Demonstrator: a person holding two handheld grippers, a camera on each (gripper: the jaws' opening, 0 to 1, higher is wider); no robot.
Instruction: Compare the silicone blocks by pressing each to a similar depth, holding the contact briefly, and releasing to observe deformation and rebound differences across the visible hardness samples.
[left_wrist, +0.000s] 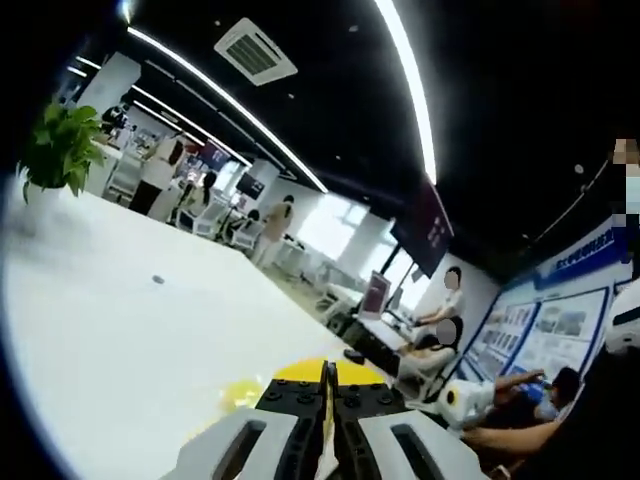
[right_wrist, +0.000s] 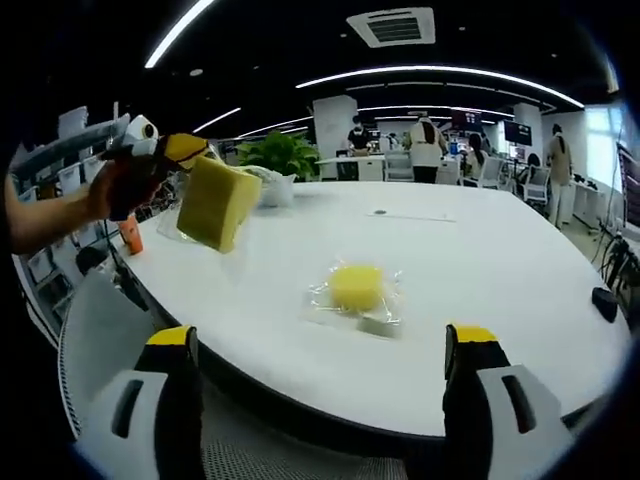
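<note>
Left gripper (right_wrist: 185, 150) clenched on a big yellow silicone block (right_wrist: 216, 203), held above the white round table (right_wrist: 480, 270). Right gripper (right_wrist: 320, 345) released, jaws wide. Small round yellow bagged block (right_wrist: 356, 287) lies on the table.

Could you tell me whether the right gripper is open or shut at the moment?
Open: the right gripper has its jaws standing far apart, with the white table visible between them.
</note>
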